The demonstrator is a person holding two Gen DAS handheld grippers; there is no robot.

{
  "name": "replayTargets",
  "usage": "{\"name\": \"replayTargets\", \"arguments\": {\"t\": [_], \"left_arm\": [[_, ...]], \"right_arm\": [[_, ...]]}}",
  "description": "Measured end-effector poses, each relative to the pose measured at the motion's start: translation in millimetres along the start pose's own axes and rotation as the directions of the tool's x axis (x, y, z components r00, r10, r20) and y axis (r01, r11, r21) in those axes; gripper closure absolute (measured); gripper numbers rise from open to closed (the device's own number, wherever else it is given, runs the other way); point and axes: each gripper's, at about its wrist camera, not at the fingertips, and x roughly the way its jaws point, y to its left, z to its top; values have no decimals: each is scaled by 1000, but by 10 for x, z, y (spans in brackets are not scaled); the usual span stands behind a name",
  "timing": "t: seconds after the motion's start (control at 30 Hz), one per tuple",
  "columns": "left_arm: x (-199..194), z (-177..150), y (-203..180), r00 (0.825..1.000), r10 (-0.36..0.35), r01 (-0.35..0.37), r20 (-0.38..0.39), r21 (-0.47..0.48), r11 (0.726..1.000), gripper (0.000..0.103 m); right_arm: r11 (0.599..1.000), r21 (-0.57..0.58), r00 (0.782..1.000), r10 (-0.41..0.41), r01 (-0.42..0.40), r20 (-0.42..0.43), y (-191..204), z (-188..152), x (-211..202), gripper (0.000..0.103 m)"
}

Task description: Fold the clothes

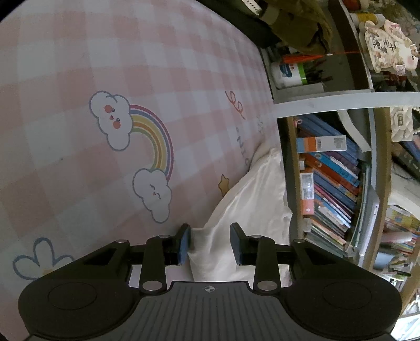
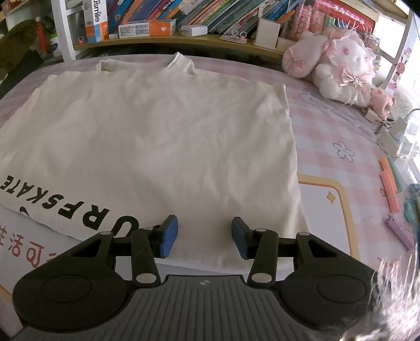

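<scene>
White T-shirt (image 2: 162, 136) lies spread on the pink checked bedsheet (image 2: 328, 136), collar (image 2: 178, 59) toward the bookshelf (image 2: 183, 23) at the far side, hem toward me; black lettering (image 2: 52, 209) runs along its near left part; cloth looks mostly smoothed, only faint creases.

Right side of the shirt ends in a straight edge with no sleeve showing, so one side may already be turned in; judging only, I cannot confirm it; left side runs out of the right wrist view, so its state is unknown.

Right gripper (image 2: 204, 236) hovers at the near hem, jaws partly open, blue pads (image 2: 169, 234) apart with only flat cloth seen between them; nothing pinched, as far as I can see.

Left gripper (image 1: 210, 242) sits over a bunched white edge of the same shirt (image 1: 249, 199), near the bookshelf (image 1: 328, 178); jaws partly open; one pad (image 1: 185, 242) is just beside the fold of cloth, but I see no clamp on it; reads as let go or not yet taken.

Progress, as a guess: early to middle; shirt is laid out and perhaps one fold made; remaining folds, and any halving of the length, are still to do; no finished bundle anywhere in sight.

Plush toys (image 2: 336, 68) and clips (image 2: 391, 183) sit well off to the right, clear of the shirt.
</scene>
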Motion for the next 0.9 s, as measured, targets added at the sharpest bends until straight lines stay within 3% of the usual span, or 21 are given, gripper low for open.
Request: {"name": "replayTargets", "arguments": {"t": [0.3,0.6,0.9], "left_arm": [[5,53,89,998,-55,54,-31,-14,998,70],[23,74,82,995,-75,76,-63,10,997,69],[69,88,49,994,-70,72,-86,14,997,66]], "right_arm": [[996,-83,999,-24,22,-27,238,170,-37,55],[965,-246,995,97,-95,-3,1078,454,-98,49],[887,-398,971,236,-234,-45,1975,569,-113,49]]}}
